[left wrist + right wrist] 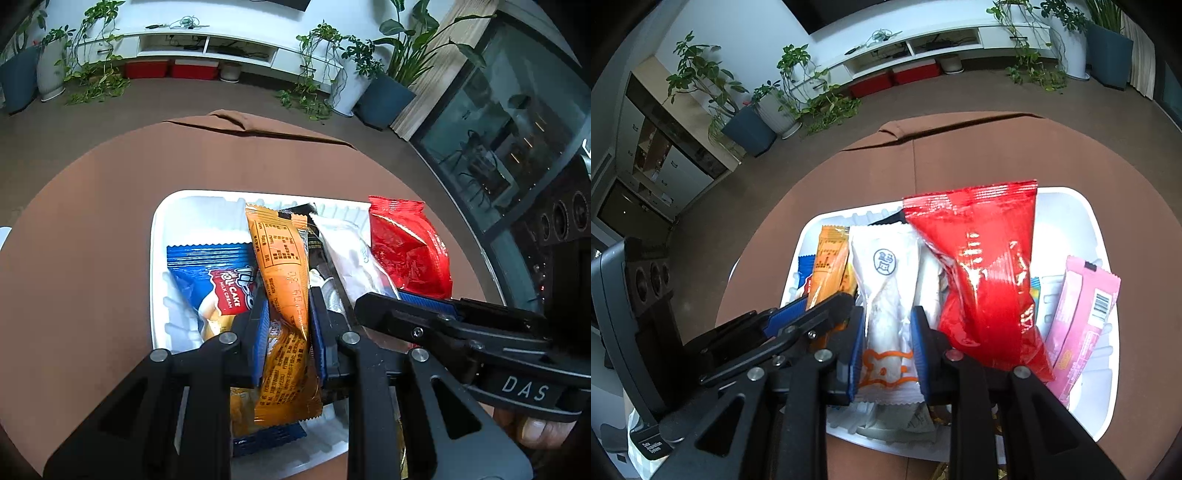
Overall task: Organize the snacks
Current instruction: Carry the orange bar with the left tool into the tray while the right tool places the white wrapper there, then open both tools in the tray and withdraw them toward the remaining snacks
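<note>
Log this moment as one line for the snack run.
left gripper: shut on orange packet | right gripper: shut on white packet | both over white tray | red packet leaning beside

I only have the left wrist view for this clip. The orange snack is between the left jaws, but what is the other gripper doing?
Observer: The right gripper has its jaws closed on the white snack packet, which stands upright over the white tray.
Operator: Is the red packet held too?
Observer: No. The red packet leans just right of the right jaws, outside the grip.
Operator: Anything beyond the red one? It blocks my view.
Observer: Yes, a pink packet stands against the tray's right side.
</note>
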Tool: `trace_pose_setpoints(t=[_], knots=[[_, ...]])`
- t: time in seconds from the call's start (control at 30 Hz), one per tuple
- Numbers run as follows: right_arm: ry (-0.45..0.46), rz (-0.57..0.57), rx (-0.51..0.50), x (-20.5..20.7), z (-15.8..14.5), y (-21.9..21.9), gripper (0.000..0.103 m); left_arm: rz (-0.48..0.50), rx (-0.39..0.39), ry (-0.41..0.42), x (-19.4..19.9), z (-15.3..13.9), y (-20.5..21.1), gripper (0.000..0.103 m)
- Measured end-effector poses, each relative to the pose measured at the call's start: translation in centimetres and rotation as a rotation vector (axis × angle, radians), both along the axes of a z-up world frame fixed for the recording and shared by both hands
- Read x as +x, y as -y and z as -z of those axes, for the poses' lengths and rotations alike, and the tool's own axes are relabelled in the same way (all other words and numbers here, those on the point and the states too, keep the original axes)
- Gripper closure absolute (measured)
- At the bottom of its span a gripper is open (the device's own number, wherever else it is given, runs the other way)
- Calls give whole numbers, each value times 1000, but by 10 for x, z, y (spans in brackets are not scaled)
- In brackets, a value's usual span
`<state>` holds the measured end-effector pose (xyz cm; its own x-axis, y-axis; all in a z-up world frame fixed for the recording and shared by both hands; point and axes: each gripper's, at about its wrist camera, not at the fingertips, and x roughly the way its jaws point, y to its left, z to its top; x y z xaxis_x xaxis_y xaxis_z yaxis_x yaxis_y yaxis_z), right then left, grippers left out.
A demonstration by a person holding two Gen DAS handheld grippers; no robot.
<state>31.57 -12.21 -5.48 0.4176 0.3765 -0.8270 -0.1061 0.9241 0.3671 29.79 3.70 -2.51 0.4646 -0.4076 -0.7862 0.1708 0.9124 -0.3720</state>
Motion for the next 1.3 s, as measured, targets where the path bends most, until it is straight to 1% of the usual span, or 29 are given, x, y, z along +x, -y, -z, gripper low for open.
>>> trace_pose_setpoints(t=[0.03,0.17,0.4,0.67,0.7,0.77,0.83,0.87,0.93,1.03,1.07,1.13,1.27,1.3], knots=[[-2,-1,0,0,1,-1,76,-2,-2,-3,-5,-4,1,84],[-2,6,0,-2,1,-2,75,-15,-10,-6,-6,-3,1,82],[-3,12,11,-3,2,-4,71,-17,-28,-7,-6,0,-4,81],[9,17,11,-6,3,-4,65,-20,-30,-6,-6,-1,-8,80],[12,18,11,-7,3,-3,65,-23,-27,-3,-6,0,-8,78],[14,20,15,-8,3,-3,64,-28,-24,0,-7,0,-9,74],[17,21,16,-9,2,-3,60,-35,-29,6,-7,0,-12,68],[21,25,14,-10,1,-2,59,-39,-38,8,-7,1,-14,67],[28,37,12,-12,0,2,50,-49,-53,16,-9,0,-18,60],[43,62,21,-17,-3,8,40,-59,-55,39,-13,-5,-23,51],[47,67,24,-18,-5,9,39,-64,-54,50,-16,-8,-24,49],[61,84,35,-22,-10,12,33,-77,-43,69,-21,-13,-28,30],[107,83,62,-32,-26,13,24,-87,-51,99,-33,-24,-29,16],[121,80,74,-36,-30,12,19,-90,-51,108,-36,-27,-29,7]])
